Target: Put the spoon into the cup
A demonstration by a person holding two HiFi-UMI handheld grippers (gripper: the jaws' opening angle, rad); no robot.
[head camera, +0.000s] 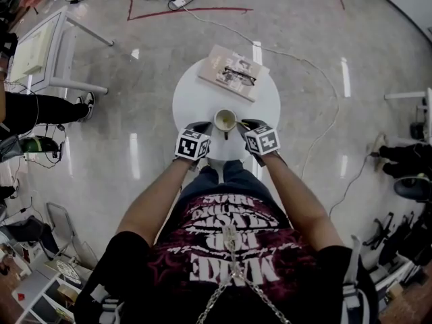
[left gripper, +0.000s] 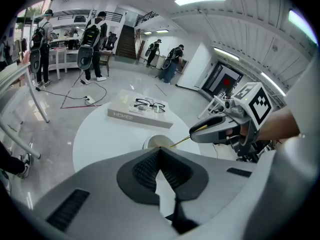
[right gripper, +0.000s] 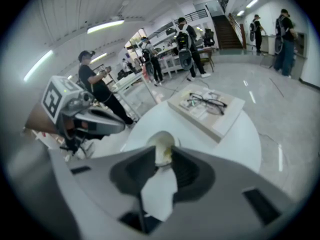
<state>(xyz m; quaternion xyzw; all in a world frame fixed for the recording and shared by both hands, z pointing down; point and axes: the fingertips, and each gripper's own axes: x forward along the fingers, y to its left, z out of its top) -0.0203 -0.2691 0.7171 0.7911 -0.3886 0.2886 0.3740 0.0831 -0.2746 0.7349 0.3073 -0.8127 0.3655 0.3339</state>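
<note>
A small cream cup [head camera: 225, 119] stands near the front edge of the round white table [head camera: 196, 96]. A thin gold spoon [left gripper: 181, 140] leans in the cup, its handle slanting up to the tip of my right gripper [left gripper: 196, 130]. In the right gripper view the jaws of that gripper [right gripper: 163, 151] stand slightly apart, with the cup [right gripper: 162, 140] and a bit of the spoon handle [right gripper: 168, 152] in the gap; the pads do not seem to press on it. My left gripper [left gripper: 160, 150] is shut and empty, just left of the cup [left gripper: 152, 142].
A boxed book with black glasses on top [head camera: 229, 73] lies at the table's far side. White cables [head camera: 317, 73] run across the glossy floor. White desks [head camera: 40, 46] stand at the left, and several people stand in the background [left gripper: 92, 39].
</note>
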